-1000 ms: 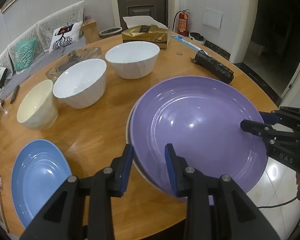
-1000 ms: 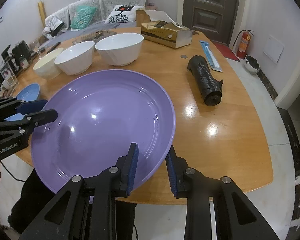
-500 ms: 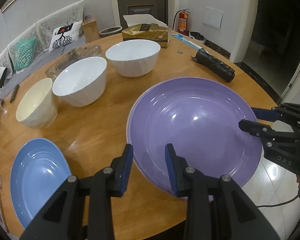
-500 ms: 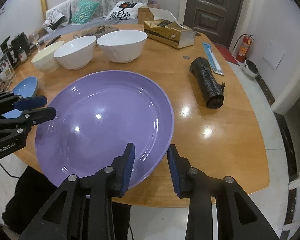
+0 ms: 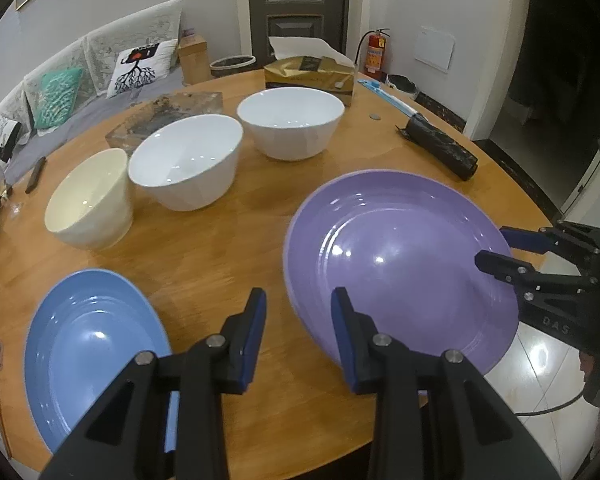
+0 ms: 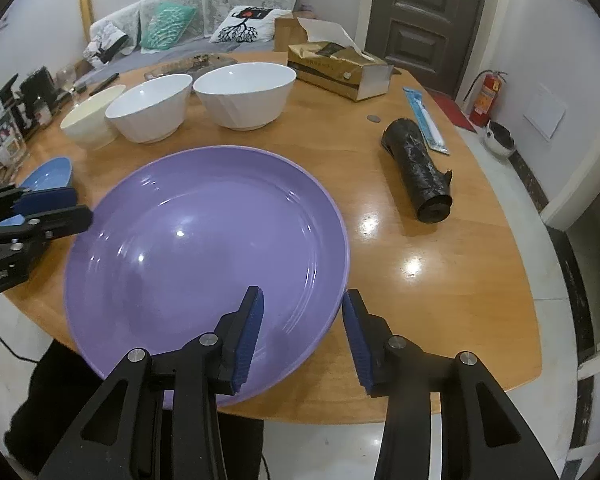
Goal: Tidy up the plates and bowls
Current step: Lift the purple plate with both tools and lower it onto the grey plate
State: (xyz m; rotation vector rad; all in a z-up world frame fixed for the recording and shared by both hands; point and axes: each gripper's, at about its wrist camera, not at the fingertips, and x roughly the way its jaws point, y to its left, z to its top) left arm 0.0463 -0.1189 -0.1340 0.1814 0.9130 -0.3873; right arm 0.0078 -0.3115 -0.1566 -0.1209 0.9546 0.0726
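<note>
A large purple plate point(image 5: 400, 256) lies on the round wooden table point(image 5: 228, 248) at its near edge; it also shows in the right wrist view point(image 6: 204, 252). My left gripper point(image 5: 298, 336) is open and empty, just left of the plate's rim. My right gripper point(image 6: 302, 336) is open, its jaws either side of the plate's rim without gripping it. A blue plate point(image 5: 92, 352) lies at the left. Two white bowls point(image 5: 186, 160) point(image 5: 290, 128) and a cream bowl point(image 5: 90, 200) stand in a row behind.
A gold tissue box point(image 6: 336, 68) stands at the back. A black roll point(image 6: 418, 168), a coin point(image 6: 374, 119) and a blue packet point(image 6: 424, 118) lie on the right. A glass tray point(image 5: 164, 116) sits behind the bowls. Clutter lines the table's left edge.
Both grippers have opened and let go of the purple plate, which now rests flat on the table. The left gripper has shifted left, off the plate's rim.
</note>
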